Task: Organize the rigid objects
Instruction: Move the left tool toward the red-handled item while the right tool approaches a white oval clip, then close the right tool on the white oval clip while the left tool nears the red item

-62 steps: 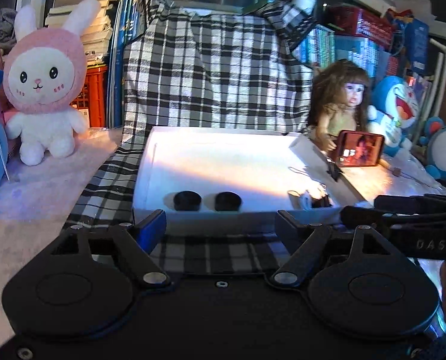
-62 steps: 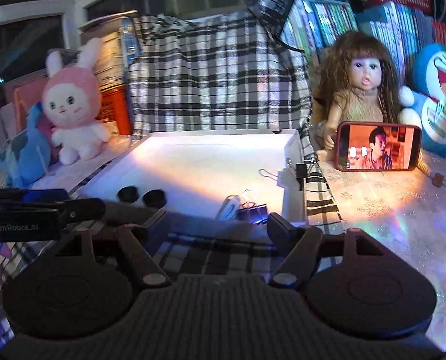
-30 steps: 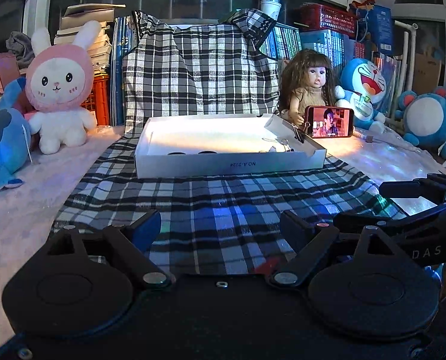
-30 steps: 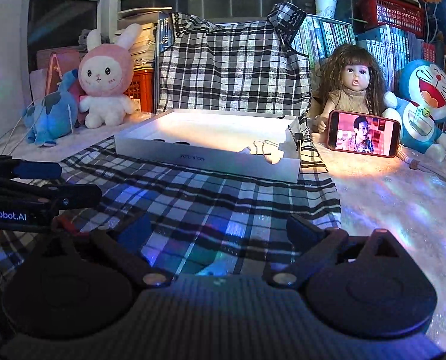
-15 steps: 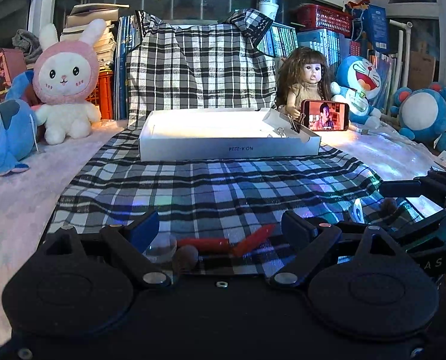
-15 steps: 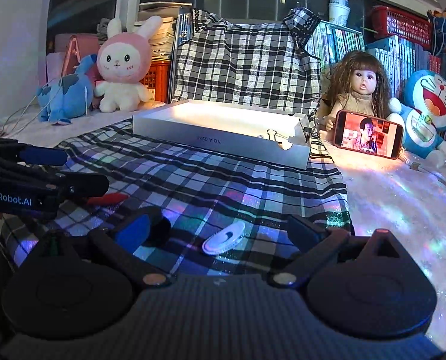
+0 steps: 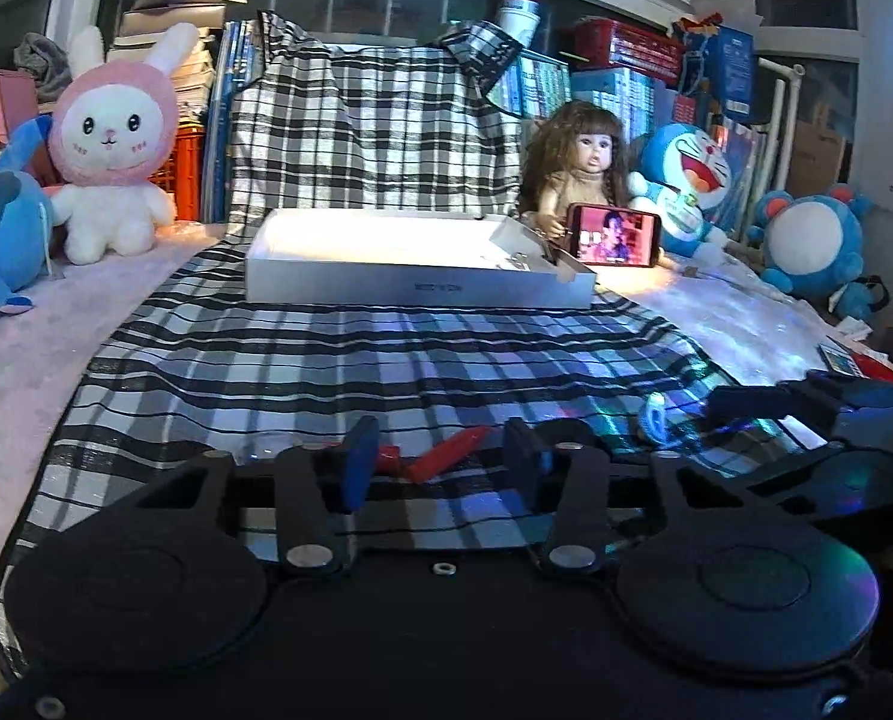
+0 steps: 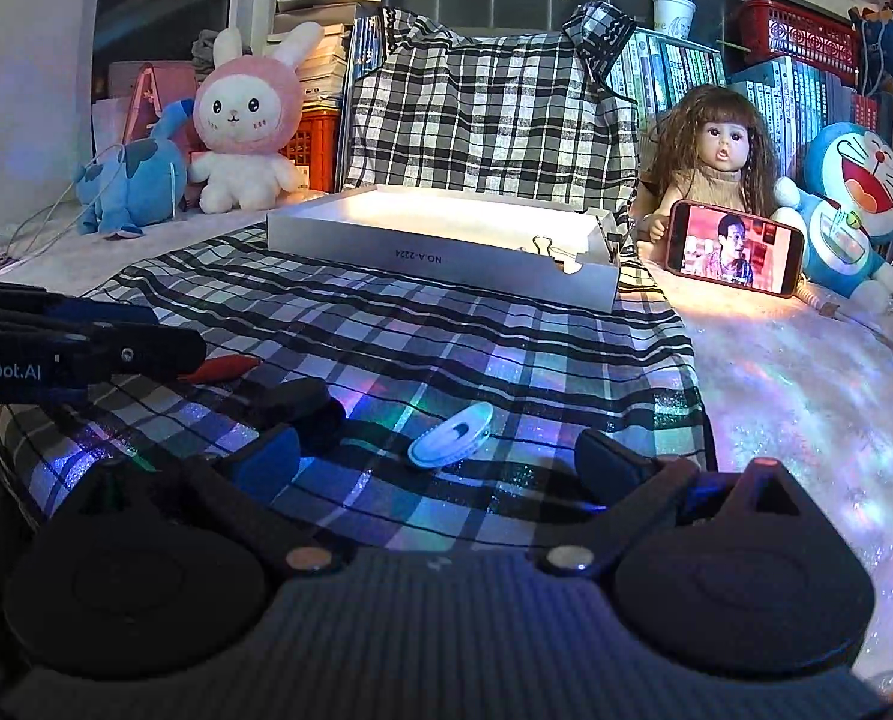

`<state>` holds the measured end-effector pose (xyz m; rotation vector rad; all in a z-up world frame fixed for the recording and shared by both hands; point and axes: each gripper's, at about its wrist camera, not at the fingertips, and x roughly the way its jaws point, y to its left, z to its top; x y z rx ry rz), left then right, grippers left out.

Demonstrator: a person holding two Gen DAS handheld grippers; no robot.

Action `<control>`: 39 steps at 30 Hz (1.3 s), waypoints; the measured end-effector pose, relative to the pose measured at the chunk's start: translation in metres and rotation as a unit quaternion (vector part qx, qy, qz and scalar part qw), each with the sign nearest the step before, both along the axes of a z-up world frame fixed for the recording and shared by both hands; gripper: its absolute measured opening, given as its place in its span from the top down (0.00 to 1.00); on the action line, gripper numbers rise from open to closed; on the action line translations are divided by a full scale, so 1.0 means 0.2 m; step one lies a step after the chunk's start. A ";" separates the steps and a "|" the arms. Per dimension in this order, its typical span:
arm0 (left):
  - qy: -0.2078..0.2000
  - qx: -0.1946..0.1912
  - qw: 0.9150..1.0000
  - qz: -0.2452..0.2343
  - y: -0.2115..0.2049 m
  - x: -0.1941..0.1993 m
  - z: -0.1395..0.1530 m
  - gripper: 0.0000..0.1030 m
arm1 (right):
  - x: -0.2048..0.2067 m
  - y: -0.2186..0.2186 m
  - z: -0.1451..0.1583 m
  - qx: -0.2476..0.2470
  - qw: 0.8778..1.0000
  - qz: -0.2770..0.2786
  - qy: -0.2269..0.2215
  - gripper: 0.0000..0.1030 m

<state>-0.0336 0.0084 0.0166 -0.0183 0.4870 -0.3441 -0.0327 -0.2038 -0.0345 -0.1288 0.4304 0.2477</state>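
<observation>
Left wrist: the left gripper (image 7: 440, 459), jaws just narrowed, brackets a red clip (image 7: 440, 456) at the plaid cloth's (image 7: 326, 360) near edge; contact unclear.

Right wrist: the right gripper (image 8: 440, 462), jaws wide apart, frames a white clip (image 8: 451, 435) near the cloth's front edge; the box (image 8: 446, 252) sits toward the far edge.

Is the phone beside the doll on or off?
On: the phone, propped on its side against the doll, shows a bright video picture.

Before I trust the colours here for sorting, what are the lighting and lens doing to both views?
Left wrist view: dim bluish room, the white box glows overexposed inside, the fisheye bends the window frame. Right wrist view: rainbow light flecks on the checked cloth, the phone screen casts a warm glow nearby, the white clip looks bluish.
</observation>
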 end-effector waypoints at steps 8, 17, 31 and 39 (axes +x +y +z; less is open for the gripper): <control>0.018 0.008 1.000 -0.012 -0.04 -0.03 -0.03 0.71 | -0.02 -0.01 0.02 0.001 1.000 0.002 -0.009 0.20; 0.038 0.012 0.999 0.012 -0.01 0.03 -0.07 0.71 | -0.02 0.01 0.00 -0.024 1.000 0.011 -0.004 0.28; 0.027 0.032 0.998 0.035 0.02 0.12 -0.08 0.71 | 0.03 -0.02 0.01 -0.011 1.000 0.007 0.011 0.43; 0.023 0.036 0.998 0.049 0.04 0.14 -0.09 0.71 | 0.03 0.00 0.00 -0.008 1.000 0.014 0.015 0.54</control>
